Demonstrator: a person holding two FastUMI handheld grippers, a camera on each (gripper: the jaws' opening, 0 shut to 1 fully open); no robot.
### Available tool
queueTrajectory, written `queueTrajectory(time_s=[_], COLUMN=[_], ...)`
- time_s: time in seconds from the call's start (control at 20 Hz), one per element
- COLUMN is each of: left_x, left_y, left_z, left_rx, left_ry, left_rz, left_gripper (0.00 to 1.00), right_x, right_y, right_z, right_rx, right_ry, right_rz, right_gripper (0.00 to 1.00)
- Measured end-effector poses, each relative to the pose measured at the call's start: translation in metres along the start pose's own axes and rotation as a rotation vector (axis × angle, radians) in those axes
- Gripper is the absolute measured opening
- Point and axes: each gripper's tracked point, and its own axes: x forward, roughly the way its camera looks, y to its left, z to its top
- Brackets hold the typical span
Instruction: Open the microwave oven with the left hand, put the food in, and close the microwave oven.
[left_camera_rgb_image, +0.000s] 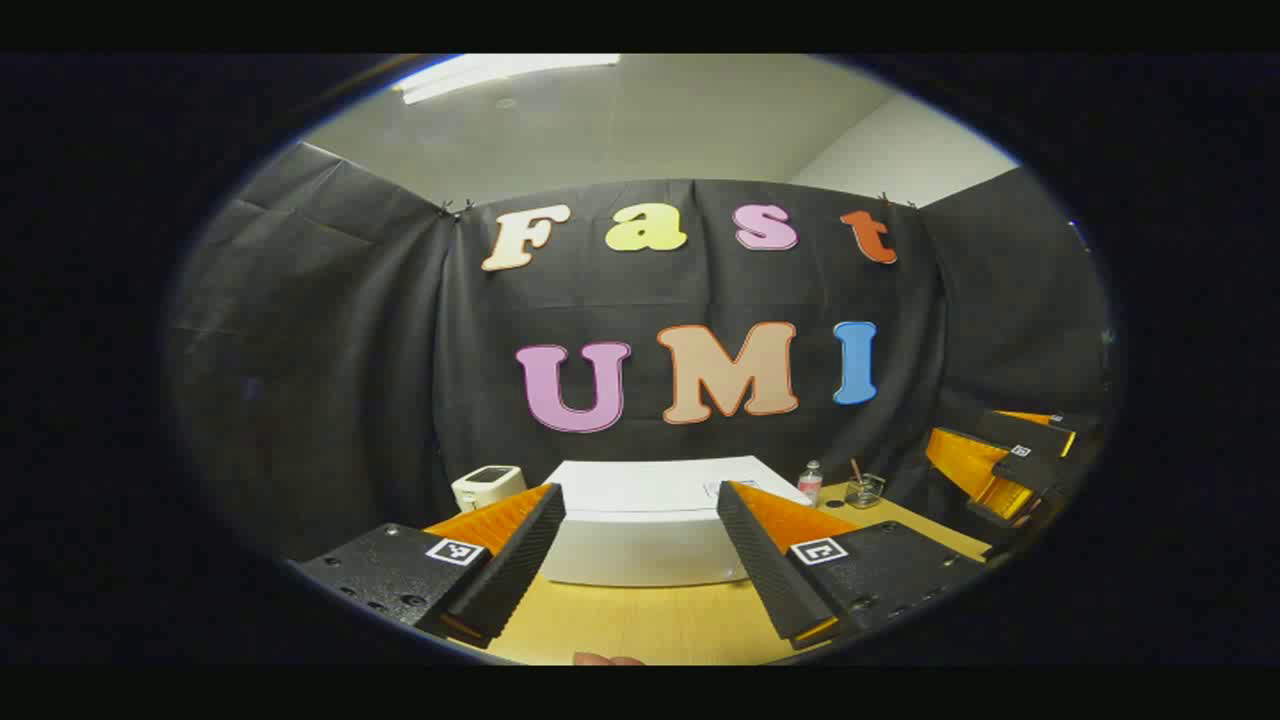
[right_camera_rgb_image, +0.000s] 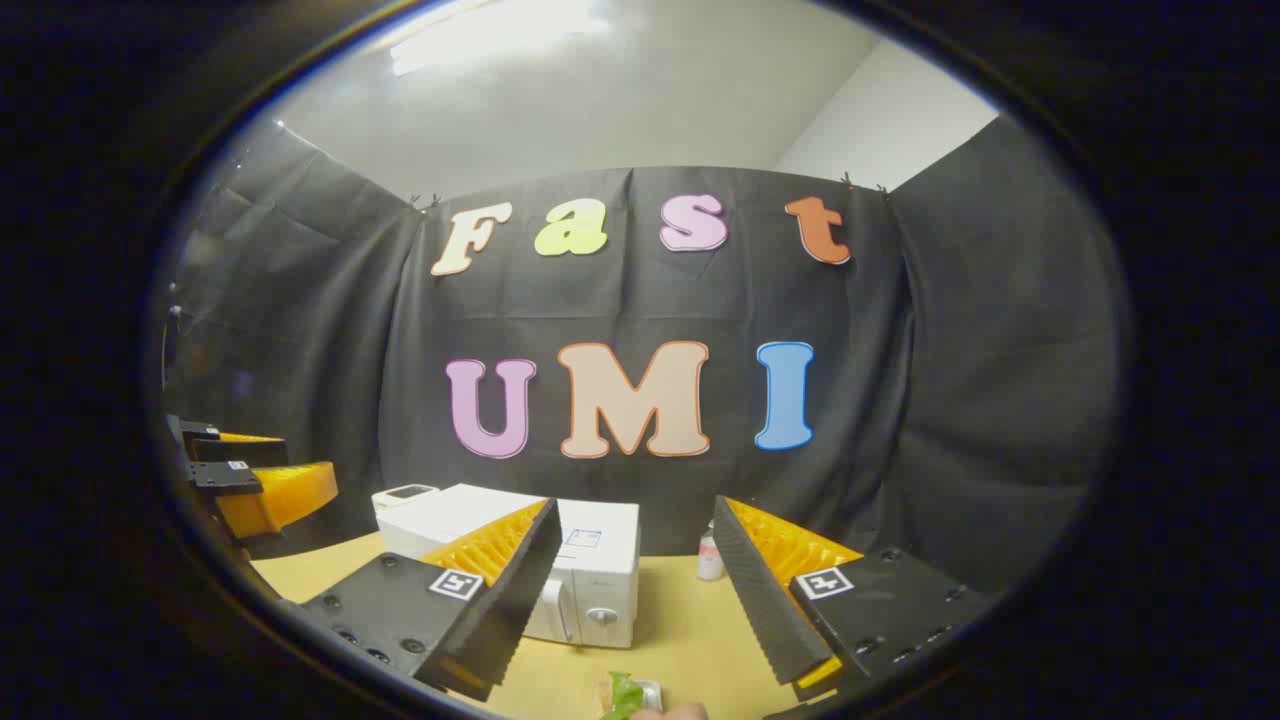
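A white microwave (left_camera_rgb_image: 650, 545) stands on the wooden table straight ahead of my left gripper (left_camera_rgb_image: 640, 490), which is open and holds nothing. In the right gripper view the microwave (right_camera_rgb_image: 600, 560) shows its front, with a knob (right_camera_rgb_image: 601, 616) and the door shut. My right gripper (right_camera_rgb_image: 637, 503) is open too, hanging above the table. Below it, at the near edge, lies the food (right_camera_rgb_image: 625, 695), a green leafy piece on a small dish, partly cut off. Each gripper appears in the other's view: the right gripper (left_camera_rgb_image: 1010, 470) at far right, the left gripper (right_camera_rgb_image: 250, 480) at far left.
A small white appliance (left_camera_rgb_image: 488, 485) sits left of the microwave. A little bottle (left_camera_rgb_image: 810, 482) and a glass jar (left_camera_rgb_image: 863, 490) with a stick in it stand to its right. Bare table (left_camera_rgb_image: 650, 620) lies in front of the microwave. Black cloth walls close the booth.
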Motion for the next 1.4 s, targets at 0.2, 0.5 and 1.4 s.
queueTrajectory(time_s=[0.2,0.5,1.4], left_x=[0.004,0.012,0.029], left_y=[-0.004,-0.006,-0.007], left_z=[-0.001,-0.012,-0.025], left_rx=[-0.002,-0.018,-0.011], left_ry=[0.008,0.030,0.047], left_rz=[-0.010,-0.012,-0.010], left_gripper=[0.93,0.93,0.94], right_x=[0.003,0.003,0.007], right_y=[-0.004,-0.011,-0.008], right_z=[-0.002,-0.005,-0.012], right_rx=[0.001,0.003,0.013], right_ry=[0.005,0.014,0.020], right_rz=[0.000,-0.011,0.003], right_gripper=[0.96,0.96,0.96])
